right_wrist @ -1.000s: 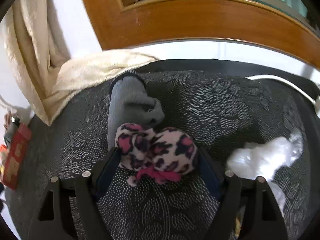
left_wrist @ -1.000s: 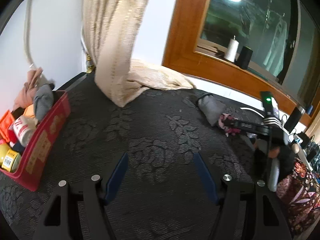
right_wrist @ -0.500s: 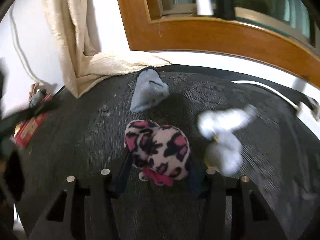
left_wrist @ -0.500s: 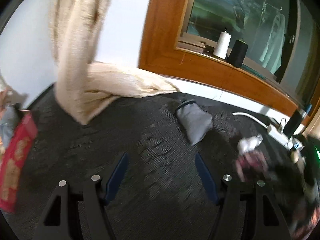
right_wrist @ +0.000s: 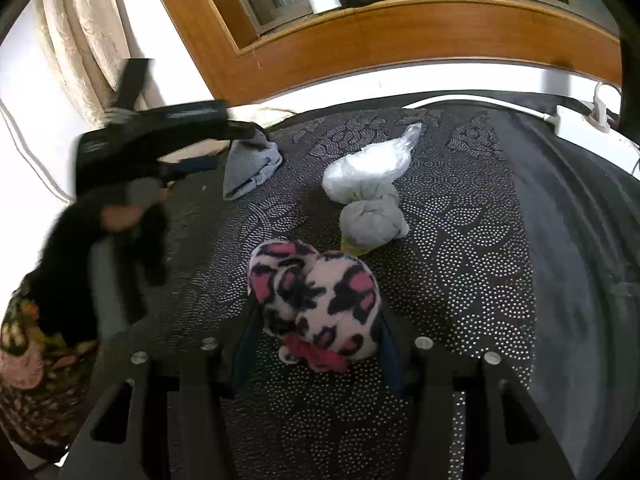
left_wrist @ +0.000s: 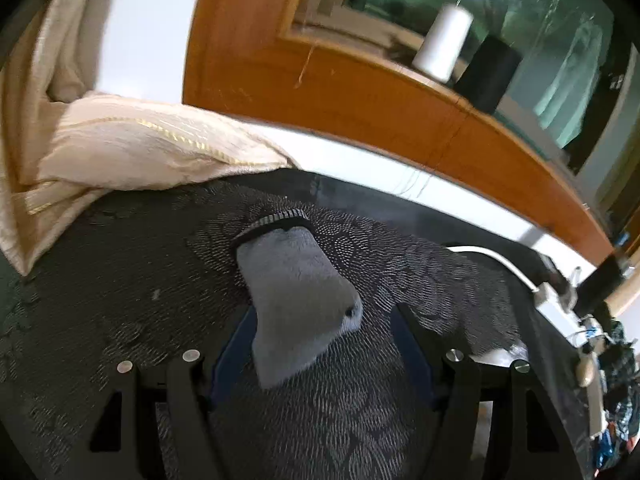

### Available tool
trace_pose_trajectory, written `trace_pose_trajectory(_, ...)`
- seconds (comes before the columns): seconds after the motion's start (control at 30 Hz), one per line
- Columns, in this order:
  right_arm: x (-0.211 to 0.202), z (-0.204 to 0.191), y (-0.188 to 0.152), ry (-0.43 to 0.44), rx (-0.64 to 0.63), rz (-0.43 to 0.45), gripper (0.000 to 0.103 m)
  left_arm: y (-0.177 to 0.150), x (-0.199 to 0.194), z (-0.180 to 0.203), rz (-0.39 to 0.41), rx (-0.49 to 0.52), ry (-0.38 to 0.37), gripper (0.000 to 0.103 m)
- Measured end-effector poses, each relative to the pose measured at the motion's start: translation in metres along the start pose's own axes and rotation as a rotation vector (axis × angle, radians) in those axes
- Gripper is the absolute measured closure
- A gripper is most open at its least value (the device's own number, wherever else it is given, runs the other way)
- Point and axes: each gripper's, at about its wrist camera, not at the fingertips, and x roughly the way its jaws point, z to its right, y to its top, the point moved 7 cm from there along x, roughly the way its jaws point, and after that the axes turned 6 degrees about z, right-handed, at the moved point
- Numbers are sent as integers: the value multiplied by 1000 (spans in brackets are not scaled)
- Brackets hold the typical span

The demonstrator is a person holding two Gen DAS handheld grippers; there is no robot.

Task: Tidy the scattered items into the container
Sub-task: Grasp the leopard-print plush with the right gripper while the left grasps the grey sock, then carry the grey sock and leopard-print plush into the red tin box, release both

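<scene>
Left wrist view: cream curtain pooled on the dark patterned table, left of the grey sock. Grey sock lies on the table with its dark ribbed cuff at the far end; its near end sits between the blue pads of the left gripper. Left gripper jaws spread wide, right pad clear of the sock, left pad just beside it, contact there not clear. Behind the sock, a wooden window frame; on its sill, right of the sock, a white spool and a black spool side by side. White cable at the table edge, further right of the sock. Right wrist view: left gripper appears blurred at the left, its tip at the grey sock. Right of the sock, well apart from it, a white plastic bundle lies on the table. Nearer the camera than the sock and bundle, the leopard-print plush, pink and black on white, sits between the pads of the right gripper, which presses it on both sides, clamped. Container not visible in either view.
</scene>
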Motion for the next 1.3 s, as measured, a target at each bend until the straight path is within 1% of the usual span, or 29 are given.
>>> trace_pose_trajectory(0.13, 0, -2, -1, 7, 5, 1, 46, 1, 31, -1, -32, 7, 43, 32)
trace_pose_trajectory(0.2, 2, 0, -2, 0, 16, -5, 46, 1, 38, -5, -27, 14, 78, 32)
trace_pose_trajectory(0.27, 4, 1, -2, -9, 21, -7, 46, -1, 45, -6, -28, 46, 89, 33)
trace_pose_trajectory(0.3, 4, 1, -2, -14, 19, -5, 46, -2, 46, -5, -23, 74, 102, 38)
trace_pose_trajectory(0.33, 4, 0, -2, -18, 14, -3, 46, -3, 45, -5, -15, 106, 119, 48)
trace_pose_trajectory(0.37, 3, -1, -1, -23, 7, 4, 46, -4, 44, -4, -7, 133, 132, 51)
trace_pose_trajectory(0.4, 2, -2, -1, -33, -4, 15, 46, -4, 41, -5, -4, 134, 128, 60)
trace_pose_trajectory(0.43, 0, -3, 0, -42, -14, 26, 46, -3, 37, -6, -1, 133, 121, 64)
trace_pose_trajectory(0.5, -1, -4, 1, -56, -34, 42, 46, -2, 25, -9, -2, 110, 92, 66)
trace_pose_trajectory(0.67, -5, -6, 0, -54, -49, 56, 46, 3, -29, -17, 82, 124, 81, 66)
trace_pose_trajectory(0.77, -5, -8, 1, -54, -59, 60, 46, 6, -62, -28, 121, 100, 68, 66)
trace_pose_trajectory(0.9, -3, -8, 2, -60, -75, 68, 46, 7, -100, -50, 177, 82, 76, 66)
trace_pose_trajectory(1.0, -3, -8, 1, -68, -73, 66, 46, 3, -135, -79, 222, 52, 94, 66)
trace_pose_trajectory(1.1, -2, -3, 0, -73, -52, 62, 46, 0, -169, -115, 264, 17, 131, 66)
trace_pose_trajectory(1.3, 0, 5, 0, -103, -19, 52, 46, -7, -251, -211, 355, -52, 274, 66)
